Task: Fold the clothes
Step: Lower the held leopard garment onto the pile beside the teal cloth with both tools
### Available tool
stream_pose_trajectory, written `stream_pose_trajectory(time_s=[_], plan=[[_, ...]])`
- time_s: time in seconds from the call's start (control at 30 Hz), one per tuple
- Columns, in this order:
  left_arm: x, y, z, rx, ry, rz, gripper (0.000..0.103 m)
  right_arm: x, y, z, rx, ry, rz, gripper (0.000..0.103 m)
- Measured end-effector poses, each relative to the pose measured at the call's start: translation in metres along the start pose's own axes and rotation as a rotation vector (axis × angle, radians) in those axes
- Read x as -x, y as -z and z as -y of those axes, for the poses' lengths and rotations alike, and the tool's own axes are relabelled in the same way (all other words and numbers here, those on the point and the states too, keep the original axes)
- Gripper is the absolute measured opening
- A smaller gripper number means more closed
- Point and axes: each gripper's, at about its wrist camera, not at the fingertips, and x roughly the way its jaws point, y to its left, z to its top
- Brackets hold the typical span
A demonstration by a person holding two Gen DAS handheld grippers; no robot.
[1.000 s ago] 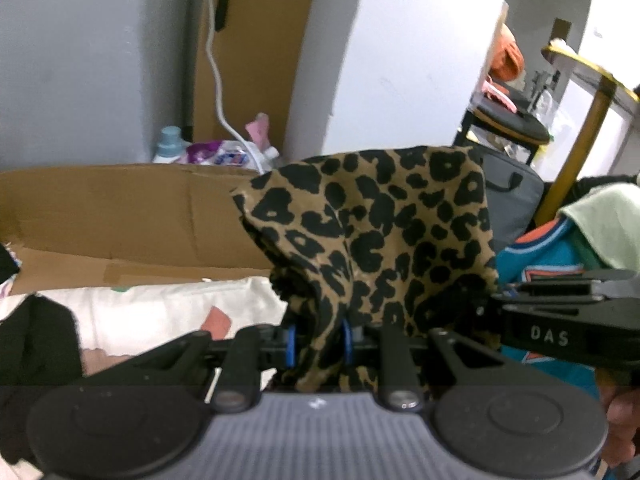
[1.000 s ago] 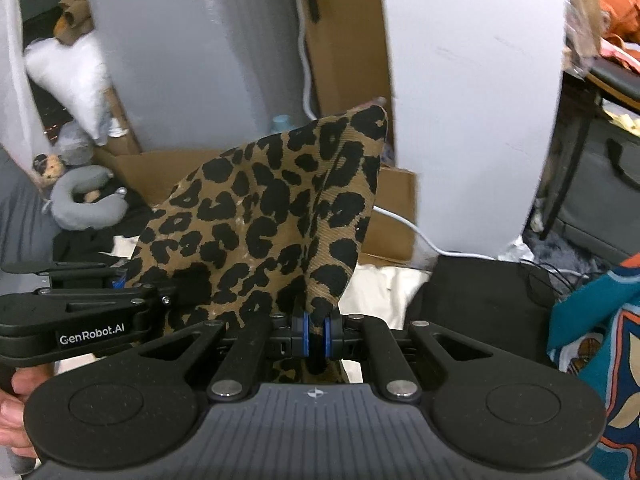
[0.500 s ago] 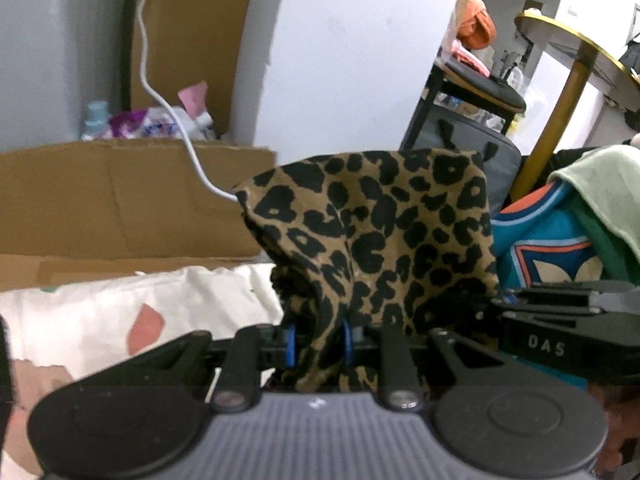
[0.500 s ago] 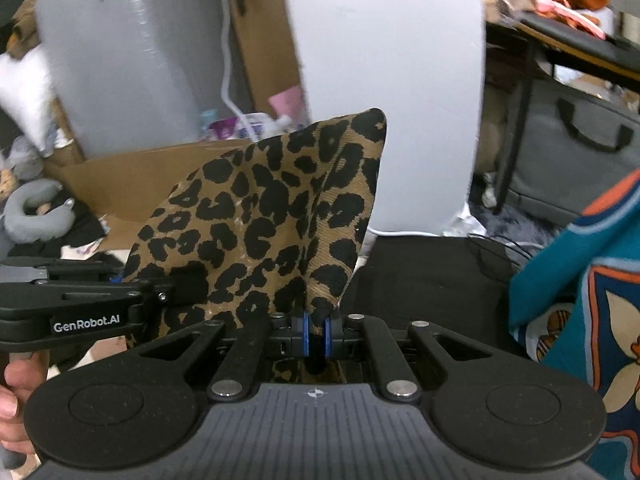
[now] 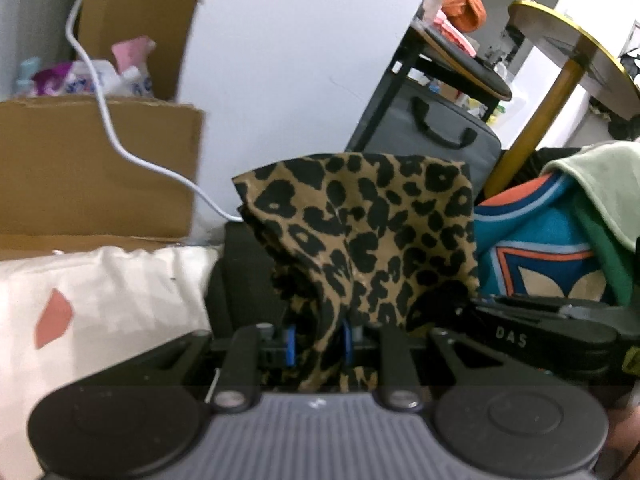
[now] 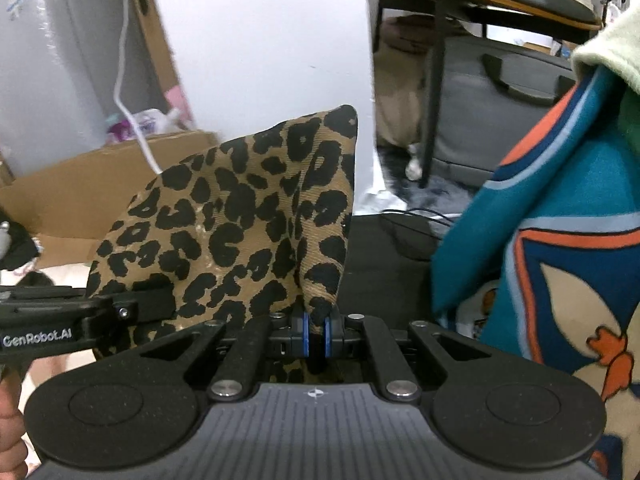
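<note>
The left gripper (image 5: 318,340) pinches a thick bunched fold of the leopard-print cloth (image 5: 368,232), its pads held slightly apart by the gathered layers. The cloth spans between both tools, raised above the white sheet (image 5: 108,292). The right gripper (image 6: 315,336) clamps a thin corner of the same cloth (image 6: 240,220), pads almost together. The fabric appears light, limp and non-fragile; it likely sags wherever unsupported. Best hold points are probably corners and hems, keeping the edge taut.
</note>
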Motion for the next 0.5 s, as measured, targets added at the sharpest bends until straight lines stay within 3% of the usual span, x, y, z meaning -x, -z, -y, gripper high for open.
stream_pose_trajectory(time_s=[0.13,0.5], plan=[[-0.023,-0.009,-0.007,-0.001,0.034,-0.022,0.022,-0.019,-0.006,0.012,-0.002,0.02,-0.003,0.006],[-0.07,-0.031,-0.022,-0.066,0.042,-0.038,0.022,-0.07,-0.029,0.032,-0.039,-0.007,0.005,0.006]])
